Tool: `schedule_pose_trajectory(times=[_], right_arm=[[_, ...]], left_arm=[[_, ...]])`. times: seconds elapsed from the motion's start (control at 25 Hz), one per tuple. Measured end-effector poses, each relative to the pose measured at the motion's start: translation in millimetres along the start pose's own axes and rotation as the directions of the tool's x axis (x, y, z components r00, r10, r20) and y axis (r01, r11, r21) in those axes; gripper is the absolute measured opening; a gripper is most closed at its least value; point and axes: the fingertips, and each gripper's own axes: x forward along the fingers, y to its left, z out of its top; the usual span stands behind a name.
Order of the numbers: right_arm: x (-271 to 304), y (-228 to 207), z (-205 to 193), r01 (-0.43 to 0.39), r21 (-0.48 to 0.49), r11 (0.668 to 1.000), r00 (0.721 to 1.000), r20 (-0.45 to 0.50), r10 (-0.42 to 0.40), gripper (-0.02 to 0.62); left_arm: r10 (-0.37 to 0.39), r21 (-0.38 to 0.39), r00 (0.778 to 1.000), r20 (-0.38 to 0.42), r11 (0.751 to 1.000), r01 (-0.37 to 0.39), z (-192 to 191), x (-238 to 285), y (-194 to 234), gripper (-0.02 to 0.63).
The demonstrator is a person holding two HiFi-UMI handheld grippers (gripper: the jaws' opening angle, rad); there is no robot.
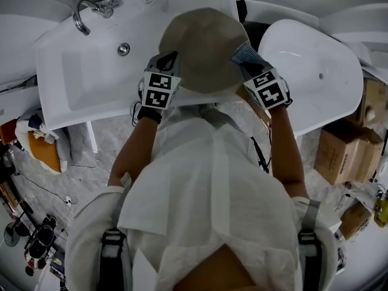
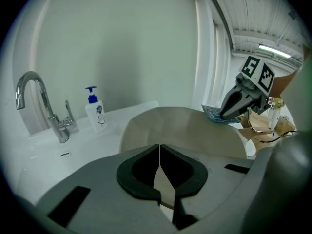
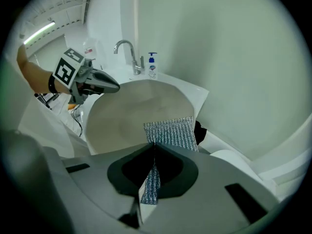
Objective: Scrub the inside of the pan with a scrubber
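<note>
Both tools grip: left gripper point(image 3: 117, 87) clamps the pan point(image 1: 203, 47) rim, right gripper point(image 2: 223, 116) pinches the scrubber point(image 3: 170, 133) against its inside, so scrubbing seems unfinished.

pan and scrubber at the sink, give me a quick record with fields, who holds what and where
pan: beige, round, held up at the right end of the sink in the head view
left gripper: fingers shut on the pan's rim
right gripper: fingers shut on the scrubber
scrubber: blue-grey woven pad, at the pan's edge opposite the left gripper; contact unclear
sink fittings: faucet and soap bottle at the back
</note>
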Motion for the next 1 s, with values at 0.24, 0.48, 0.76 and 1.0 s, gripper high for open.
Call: schedule_pose_trajectory(times=[0.24,0.48,0.76,1.0], right_arm=[[9,-42,14,0.077,0.025,0.997,0.997,0.019,-0.078,0.014],[22,-67,33,0.091,0.027,0.995,0.995,0.036,-0.092,0.015],[44,-88,65,0.112,-0.022,0.993,0.993,0.038,-0.111,0.014],[61,-96,92,0.119,-0.075,0.990,0.993,0.021,-0.118,0.014]], left_arm=[[0.005,-0.004,1.000,0.002,1.000,-0.005,3,1,7,0.021],[0.009,-0.010,1.000,-0.001,1.000,-0.009,5,3,13,0.021],[0.012,-0.017,1.000,0.008,1.000,-0.012,8,4,19,0.021],[0.022,-0.027,1.000,0.017,0.999,-0.021,11,1,27,0.021]])
